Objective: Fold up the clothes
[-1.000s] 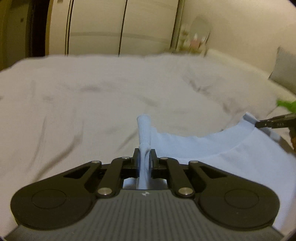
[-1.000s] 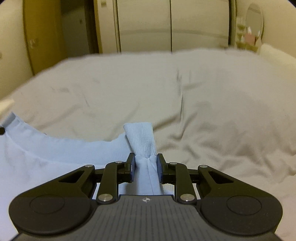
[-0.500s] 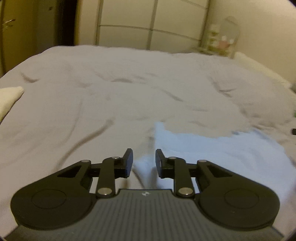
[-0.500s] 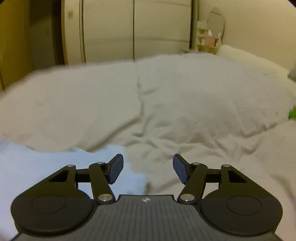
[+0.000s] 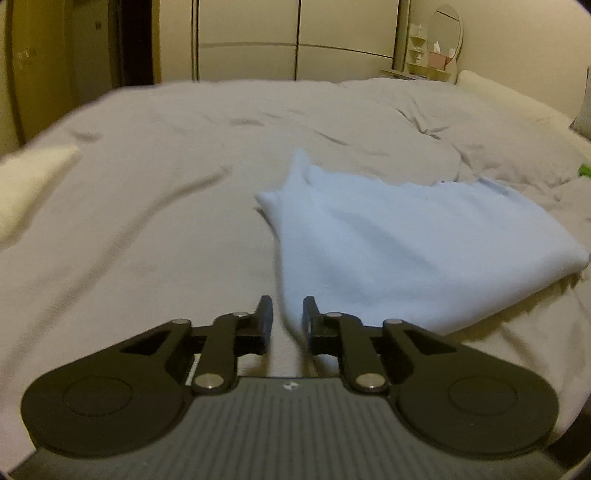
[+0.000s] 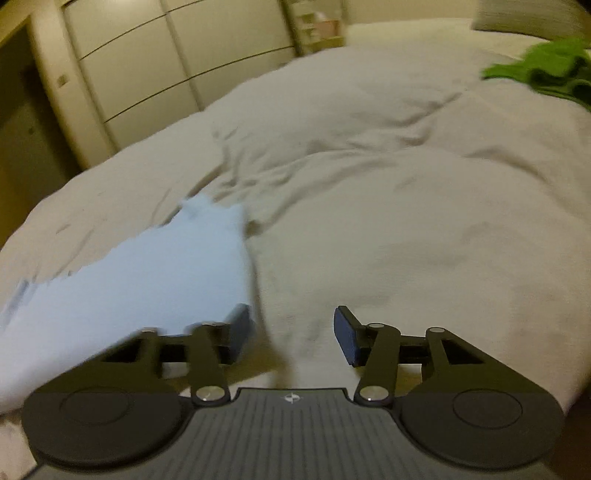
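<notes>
The light-blue garment (image 5: 413, 243) lay folded on the grey bedspread (image 5: 147, 221), and everything below is placed from it. Nearest, the left gripper (image 5: 287, 319) hung at the garment's near left corner, its jaws a small gap apart with nothing between them; the cloth's tapering near edge ran up just ahead of the right finger, whether touching could not be told. The right gripper (image 6: 291, 332) hung past the garment's right edge, jaws spread wide and empty, its left finger (image 6: 240, 325) level with that edge while bare bedspread filled the gap. From the left gripper the garment spread forward and to the right, its long axis running roughly left to right across the bed; the left gripper looked the nearer to cloth, so a further fold or a squaring-up would probably start from that corner. Left of the garment lay a cream cloth (image 5: 33, 181). Beyond it to the right lay a green garment (image 6: 546, 70), well apart. Farthest stood the wardrobe doors (image 5: 295, 40) and a round mirror (image 5: 447, 27).
</notes>
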`<action>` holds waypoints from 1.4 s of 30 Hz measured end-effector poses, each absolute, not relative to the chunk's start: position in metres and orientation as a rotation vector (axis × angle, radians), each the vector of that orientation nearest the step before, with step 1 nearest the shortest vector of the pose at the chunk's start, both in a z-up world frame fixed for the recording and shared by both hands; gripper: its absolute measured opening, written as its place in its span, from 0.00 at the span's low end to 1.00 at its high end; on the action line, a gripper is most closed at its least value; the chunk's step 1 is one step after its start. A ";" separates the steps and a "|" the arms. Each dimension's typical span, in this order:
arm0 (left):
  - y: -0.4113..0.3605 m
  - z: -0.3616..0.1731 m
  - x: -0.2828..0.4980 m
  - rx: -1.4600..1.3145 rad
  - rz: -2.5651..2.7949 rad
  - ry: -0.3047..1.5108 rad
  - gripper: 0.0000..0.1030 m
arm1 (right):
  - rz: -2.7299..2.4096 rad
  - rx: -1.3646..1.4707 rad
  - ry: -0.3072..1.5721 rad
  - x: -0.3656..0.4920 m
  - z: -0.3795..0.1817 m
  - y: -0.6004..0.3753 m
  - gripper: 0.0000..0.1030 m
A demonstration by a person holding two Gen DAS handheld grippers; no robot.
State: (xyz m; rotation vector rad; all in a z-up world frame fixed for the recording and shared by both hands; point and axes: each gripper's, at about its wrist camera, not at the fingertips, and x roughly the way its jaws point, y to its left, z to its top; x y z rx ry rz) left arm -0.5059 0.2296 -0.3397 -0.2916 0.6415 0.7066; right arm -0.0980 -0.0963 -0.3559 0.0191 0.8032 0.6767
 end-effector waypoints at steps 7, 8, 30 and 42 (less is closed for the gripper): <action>0.204 -0.343 -0.517 -0.594 0.533 0.552 0.31 | 0.841 0.507 1.026 -0.111 -0.366 -0.119 0.52; 0.209 -0.352 -0.519 -0.689 0.535 0.543 0.31 | 0.859 0.566 1.063 -0.114 -0.374 -0.116 0.54; 0.260 -0.384 -0.529 -0.940 0.732 0.457 0.27 | 0.663 0.761 1.074 -0.085 -0.416 -0.103 0.24; 0.143 -0.318 -0.512 -0.458 0.764 0.698 0.41 | 0.731 0.209 0.869 -0.220 -0.309 -0.122 0.80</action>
